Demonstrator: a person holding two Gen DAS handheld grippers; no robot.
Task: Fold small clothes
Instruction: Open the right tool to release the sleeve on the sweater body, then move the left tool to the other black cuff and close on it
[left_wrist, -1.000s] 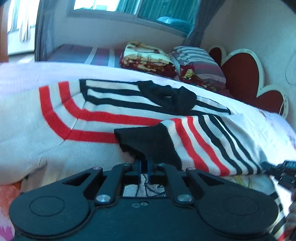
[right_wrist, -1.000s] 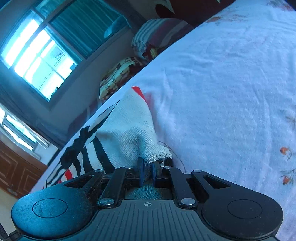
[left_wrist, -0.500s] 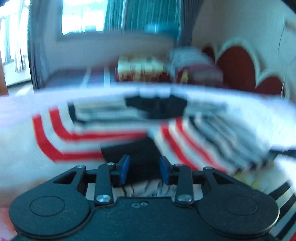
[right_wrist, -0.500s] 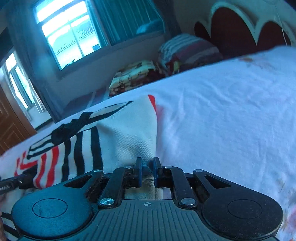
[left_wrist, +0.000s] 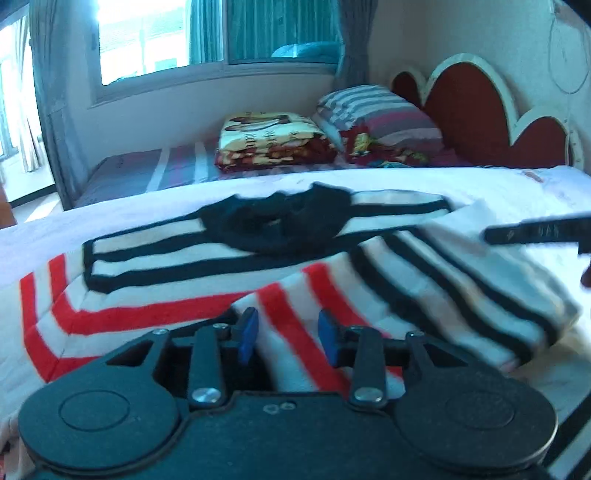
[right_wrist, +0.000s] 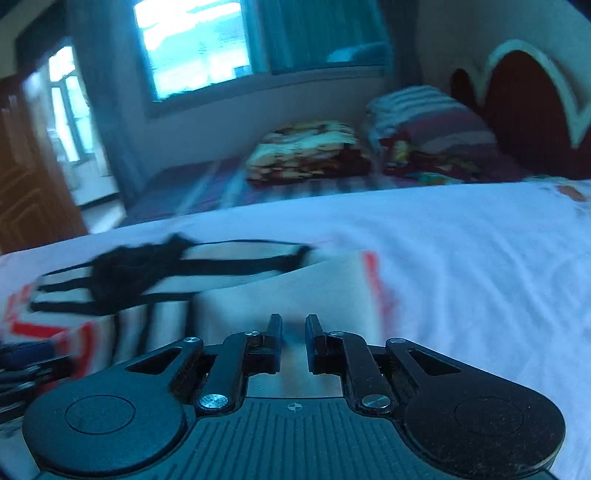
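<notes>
A white knit sweater (left_wrist: 184, 295) with red and black stripes and a black collar (left_wrist: 280, 225) lies spread on the white bed sheet (left_wrist: 406, 181). A striped sleeve is folded across its front. My left gripper (left_wrist: 288, 334) hovers low over the red and white stripes, open, its blue pads apart and pinching nothing. My right gripper (right_wrist: 293, 328) is shut on a plain white fold of the sweater (right_wrist: 288, 291), and the cloth runs up into its narrow gap. The right gripper's dark fingers (left_wrist: 532, 232) show blurred at the sweater's right side.
Beyond the sheet lies a striped mattress (left_wrist: 147, 170) with a folded patterned blanket (left_wrist: 273, 144) and a striped pillow (left_wrist: 376, 114). A red scalloped headboard (left_wrist: 469, 114) stands at the right, a window (left_wrist: 155, 37) at the back. White sheet (right_wrist: 461, 258) stretches to the sweater's right.
My left gripper let go of the black cuff, opened and drew back, leaving the sleeve across the sweater. My right gripper rolled level and swung sideways, still holding the white cloth.
</notes>
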